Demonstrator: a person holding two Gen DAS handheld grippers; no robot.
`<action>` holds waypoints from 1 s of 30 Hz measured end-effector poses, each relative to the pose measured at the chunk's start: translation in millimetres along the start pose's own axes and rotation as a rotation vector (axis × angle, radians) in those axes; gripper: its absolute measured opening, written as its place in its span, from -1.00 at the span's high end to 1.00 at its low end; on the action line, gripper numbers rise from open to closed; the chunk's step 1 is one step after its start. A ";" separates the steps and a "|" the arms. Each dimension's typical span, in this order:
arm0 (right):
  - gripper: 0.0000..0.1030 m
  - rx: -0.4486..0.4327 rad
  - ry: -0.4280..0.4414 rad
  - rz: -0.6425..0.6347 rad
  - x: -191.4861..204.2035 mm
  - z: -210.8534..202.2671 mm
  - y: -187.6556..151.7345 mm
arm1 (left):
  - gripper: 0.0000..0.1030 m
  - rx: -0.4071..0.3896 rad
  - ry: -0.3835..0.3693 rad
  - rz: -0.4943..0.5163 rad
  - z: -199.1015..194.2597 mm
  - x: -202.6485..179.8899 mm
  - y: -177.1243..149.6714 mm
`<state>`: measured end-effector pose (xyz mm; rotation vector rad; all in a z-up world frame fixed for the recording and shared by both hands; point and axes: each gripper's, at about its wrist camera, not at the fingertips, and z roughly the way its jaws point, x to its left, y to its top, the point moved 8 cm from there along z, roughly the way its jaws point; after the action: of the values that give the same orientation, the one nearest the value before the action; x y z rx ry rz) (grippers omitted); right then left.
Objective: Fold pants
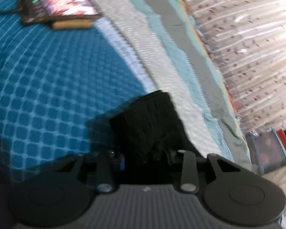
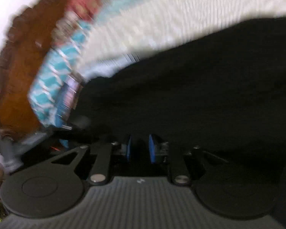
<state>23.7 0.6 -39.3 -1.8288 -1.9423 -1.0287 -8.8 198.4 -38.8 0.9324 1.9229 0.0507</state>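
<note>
Black pants (image 2: 200, 87) fill most of the right wrist view, a dark mass of cloth spread under and ahead of the right gripper (image 2: 140, 148). Its two blue pads (image 2: 152, 148) stand a narrow gap apart with dark fabric between and around them; the picture is too dark and smeared to tell whether they pinch the cloth or merely sit over it. Beyond the pants lies a white textured cover (image 2: 162, 19), and to the left a turquoise patterned cloth (image 2: 47, 84) beside a brown wooden piece (image 2: 22, 61), all heavily blurred.

From the left wrist view, the largest surface is a blue bedspread with a pale grid (image 1: 47, 85), curving away to the left. Right of it run strips of the white textured cover (image 1: 152, 57), a pale aqua sheet (image 1: 181, 61) and a grey band (image 1: 196, 57), then a cream curtain with small reddish sprigs (image 1: 247, 47).

Nearer, the left gripper (image 1: 146, 150) is clamped on a gathered, pleated bunch of the black pants (image 1: 148, 122), which rises from between its fingers and rests at the edge where blue bedspread meets white cover.

Far off at the upper left, a phone with a lit screen (image 1: 61, 5) lies on the bedspread, a cable (image 1: 3, 11) leading off from it.
</note>
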 end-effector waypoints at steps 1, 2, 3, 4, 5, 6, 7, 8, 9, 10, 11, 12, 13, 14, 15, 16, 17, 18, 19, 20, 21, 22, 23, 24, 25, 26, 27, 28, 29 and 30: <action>0.83 -0.006 -0.003 0.015 -0.8 7.5 -2.5 | 0.40 -0.003 -0.024 0.037 -3.8 -12.0 -0.8; 0.87 -0.012 0.009 0.029 -1.8 8.8 -1.6 | 0.40 -0.009 -0.051 0.099 -8.5 -28.4 -2.7; 0.87 -0.007 0.027 0.056 -3.2 7.3 -0.9 | 0.40 -0.014 -0.066 0.167 -11.3 -43.3 -5.9; 0.86 -0.004 0.054 0.089 -5.4 3.0 -0.3 | 0.40 -0.021 -0.075 0.245 -13.3 -58.9 -10.6; 0.80 -0.009 0.075 0.117 -8.3 -4.0 0.1 | 0.40 -0.026 -0.080 0.321 -14.3 -73.9 -17.2; 0.73 -0.038 0.090 0.141 -12.1 -13.7 0.7 | 0.39 -0.026 -0.089 0.400 -13.3 -91.5 -26.5; 0.72 -0.086 0.106 0.160 -17.7 -27.8 2.3 | 0.39 -0.019 -0.102 0.473 -10.8 -107.0 -37.2; 0.72 -0.131 0.129 0.187 -25.9 -45.0 3.5 | 0.38 -0.004 -0.117 0.547 -6.3 -121.6 -50.8; 0.72 -0.174 0.146 0.232 -36.6 -60.8 4.8 | 0.35 0.016 -0.126 0.607 -0.8 -133.5 -65.4; 0.71 -0.212 0.156 0.277 -47.7 -73.4 5.7 | 0.31 0.045 -0.128 0.660 7.8 -144.2 -80.3; 0.71 -0.244 0.161 0.314 -58.9 -86.2 5.8 | 0.18 0.083 -0.125 0.697 18.1 -152.5 -96.0; 0.70 -0.282 0.160 0.353 -70.1 -98.5 5.5 | -0.16 0.116 -0.117 0.716 27.3 -158.2 -109.2; 0.69 -0.319 0.149 0.388 -83.8 -114.0 3.5 | -0.28 0.167 -0.124 0.736 37.3 -162.9 -124.2; 0.52 -0.349 0.127 0.411 -96.2 -125.8 0.5 | -0.49 0.236 -0.140 0.761 47.2 -167.1 -141.9; 0.42 -0.376 0.108 0.440 -108.7 -136.2 -3.3 | -0.59 0.264 -0.142 0.784 51.5 -169.5 -153.5; 0.17 -0.396 0.100 0.470 -118.2 -142.9 -7.9 | -0.64 0.274 -0.140 0.816 52.8 -171.4 -162.3; 0.13 -0.417 0.112 0.503 -126.3 -148.8 -12.8 | -0.69 0.274 -0.147 0.847 50.9 -173.9 -168.4; 0.13 -0.433 0.144 0.537 -133.2 -152.0 -16.7 | -0.70 0.277 -0.162 0.867 46.7 -176.3 -171.4; 0.10 -0.440 0.164 0.558 -136.1 -155.1 -19.8 | -0.70 0.279 -0.174 0.868 41.9 -177.4 -169.5; 0.02 -0.445 0.178 0.563 -136.7 -157.2 -21.2 | -0.71 0.278 -0.182 0.859 35.9 -177.3 -165.6; -0.05 -0.447 0.194 0.555 -136.1 -160.1 -20.5 | -0.76 0.273 -0.189 0.841 29.6 -176.7 -158.5; -0.26 -0.444 0.211 0.539 -132.5 -161.7 -17.4 | -0.79 0.266 -0.193 0.822 22.4 -171.5 -150.9; -0.45 -0.439 0.221 0.522 -130.1 -164.3 -14.3 | -0.85 0.258 -0.192 0.798 15.5 -167.0 -143.0; -0.52 -0.433 0.230 0.503 -123.4 -162.7 -11.6 | -0.85 0.249 -0.186 0.771 8.4 -162.4 -135.5; -0.61 -0.423 0.249 0.480 -116.5 -161.7 -8.4 | -0.85 0.241 -0.175 0.744 3.9 -160.3 -129.6; -0.65 -0.409 0.268 0.460 -111.9 -161.5 -7.0 | -0.85 0.228 -0.157 0.704 -2.4 -151.4 -119.7; -0.67 -0.385 0.279 0.435 -103.7 -157.5 -5.5 | -0.85 0.214 -0.140 0.662 -7.1 -144.8 -111.9; -0.69 -0.362 0.271 0.409 -99.5 -153.0 -3.6 | -0.85 0.202 -0.124 0.615 -10.3 -135.2 -102.0; -0.69 -0.332 0.246 0.371 -92.9 -145.9 -2.7 | -0.82 0.191 -0.109 0.566 -13.9 -125.7 -93.6; -0.69 -0.297 0.201 0.327 -88.3 -138.4 -2.4 | -0.78 0.181 -0.093 0.521 -16.1 -117.0 -85.5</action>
<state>-0.8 -156.5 1.2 -2.0164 -1.3765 -1.3796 -42.5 70.5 22.5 1.5126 1.5742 0.1367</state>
